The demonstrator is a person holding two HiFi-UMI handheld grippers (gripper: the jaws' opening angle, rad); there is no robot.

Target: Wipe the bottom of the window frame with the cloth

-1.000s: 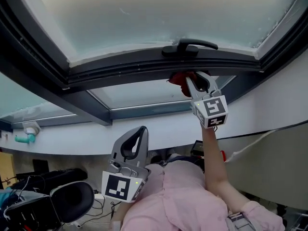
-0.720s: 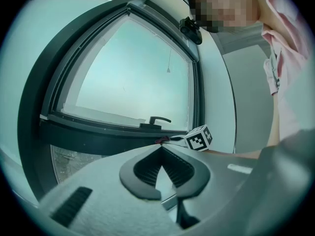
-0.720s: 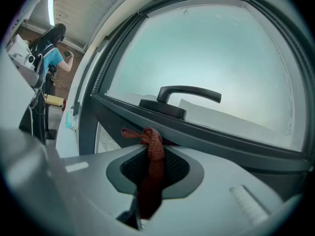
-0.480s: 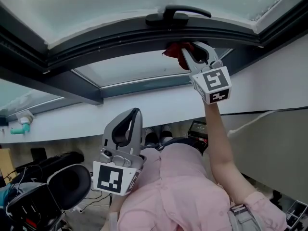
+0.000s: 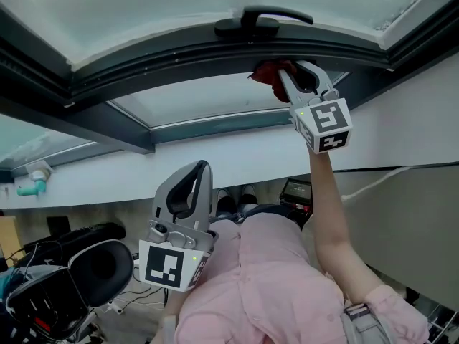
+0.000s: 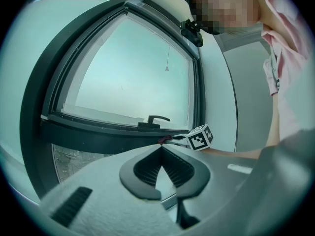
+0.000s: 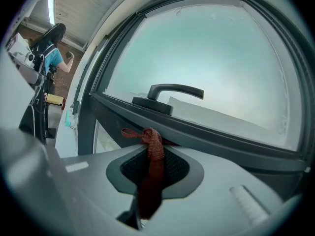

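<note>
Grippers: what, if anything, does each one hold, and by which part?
The right gripper pinches the red cloth along its bunched middle, one end poking past the tips. The left gripper is shut on nothing.

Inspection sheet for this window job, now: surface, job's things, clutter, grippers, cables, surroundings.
Surface: window frame's dark bottom rail; dirt cannot be judged.
Job's things: red cloth, bunched against the rail under the handle.
Clutter: small teal item on the white ledge.
Grippers: right gripper shut on the cloth; left gripper shut, empty, held low.
Cables: loose leads low at left.
Surroundings: black chair; another person far off.
</note>
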